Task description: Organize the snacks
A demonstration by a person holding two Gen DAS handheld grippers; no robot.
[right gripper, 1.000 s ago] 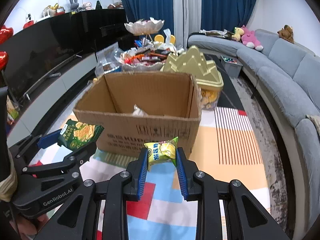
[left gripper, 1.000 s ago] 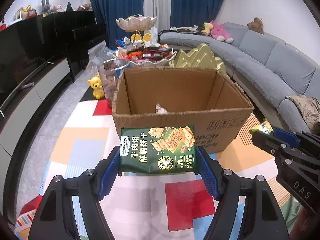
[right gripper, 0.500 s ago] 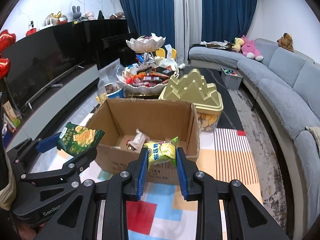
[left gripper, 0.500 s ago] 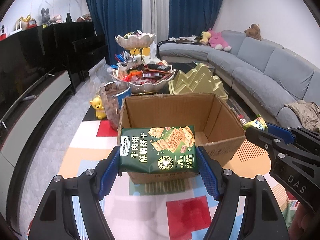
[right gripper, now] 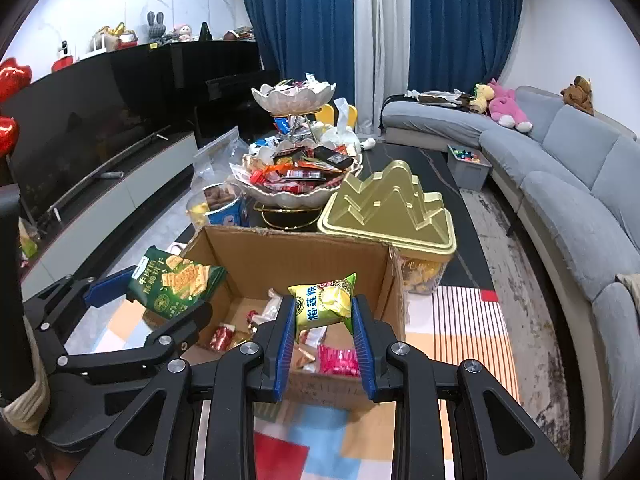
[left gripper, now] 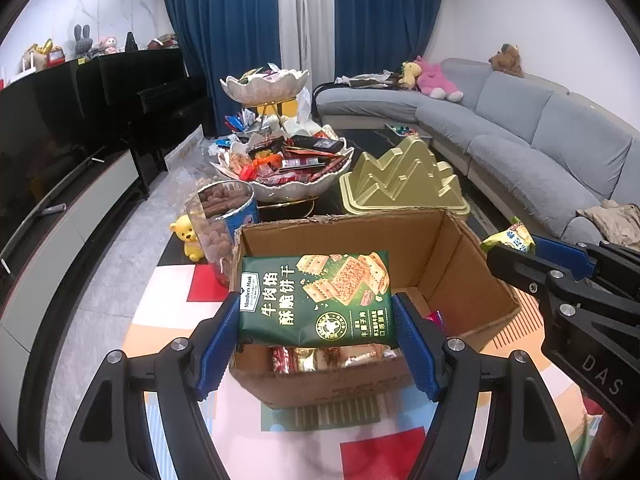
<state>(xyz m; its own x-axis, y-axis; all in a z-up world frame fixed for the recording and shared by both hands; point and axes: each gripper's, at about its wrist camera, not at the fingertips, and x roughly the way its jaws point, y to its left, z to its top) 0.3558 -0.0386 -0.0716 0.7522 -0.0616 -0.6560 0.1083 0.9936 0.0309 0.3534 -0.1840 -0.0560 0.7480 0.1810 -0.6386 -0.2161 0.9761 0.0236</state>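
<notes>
Snacks first: my left gripper (left gripper: pixel 316 332) is clamped on a green cracker packet (left gripper: pixel 316 298), blue pads pressing its two short ends, so the packet's long axis runs straight across between the fingers, printed face toward the camera. My right gripper (right gripper: pixel 323 330) is clamped on a small yellow durian-candy packet (right gripper: pixel 322 300), held narrow and upright between the pads.

Outward from both tools: the open cardboard box (left gripper: pixel 452 264) lies directly ahead of and below the held packets. In the left wrist view the cracker packet hangs over the near wall, and wrapped sweets show on the box floor just under it. In the right wrist view the candy packet sits over the near-right part of the opening, with a pink wrapper (right gripper: pixel 338 360) and other sweets below.

Key relation: both packets are already over the opening, left tool at the box's left side, right tool at its right. Neither hand looks clearly nearer. My judgement: the crackers, held crosswise, run parallel to the near wall and should drop in flat; the candy should fall free.

Beyond the box: a tub of brown snacks (left gripper: pixel 224 224), a tiered bowl stand of sweets (left gripper: pixel 280 176) and a gold mountain-shaped tin (left gripper: pixel 404 180), all behind the far wall.
</notes>
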